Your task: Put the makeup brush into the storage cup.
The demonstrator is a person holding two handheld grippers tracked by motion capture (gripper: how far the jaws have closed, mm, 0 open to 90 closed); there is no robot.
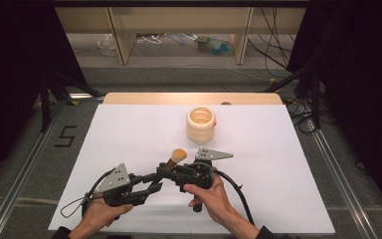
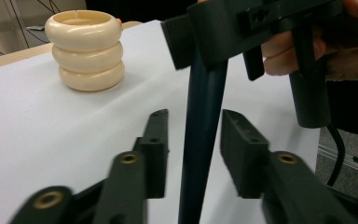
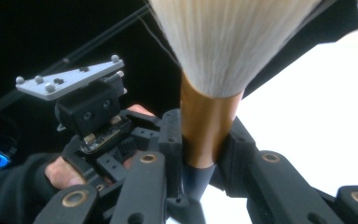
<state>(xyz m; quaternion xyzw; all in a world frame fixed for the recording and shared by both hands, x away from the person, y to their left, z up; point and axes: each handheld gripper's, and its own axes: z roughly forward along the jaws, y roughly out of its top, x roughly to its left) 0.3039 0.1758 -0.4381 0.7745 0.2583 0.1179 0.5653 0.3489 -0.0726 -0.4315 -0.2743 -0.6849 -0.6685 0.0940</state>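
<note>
Near the front edge of the white table (image 1: 129,124), we hold both tools close together, and the work in hand looks like a handover of the makeup brush (image 1: 174,158) from one gripper to the other.

At the left, our left gripper (image 1: 151,185) points toward the middle with its jaws spread. In the left gripper view the brush's dark handle (image 2: 200,140) stands between those jaws, with a gap showing on either side, so nothing is pinched there yet.

Moving right, the brush rises at a slant above the table, bristles up and away from us. Our right gripper (image 1: 165,169) has its jaws pressed onto the brush; the right gripper view shows them clamped at the copper ferrule (image 3: 205,126), just under the pale bristle head (image 3: 233,42).

Farther back, well apart from both tools, the cream ringed holder (image 1: 200,124) stands upright with its mouth open.

We judge the next move to be closing the left jaws squarely on the handle, and only then easing the right jaws off. That calls for keeping the brush steady so the tapered handle does not slip as the grip changes.
</note>
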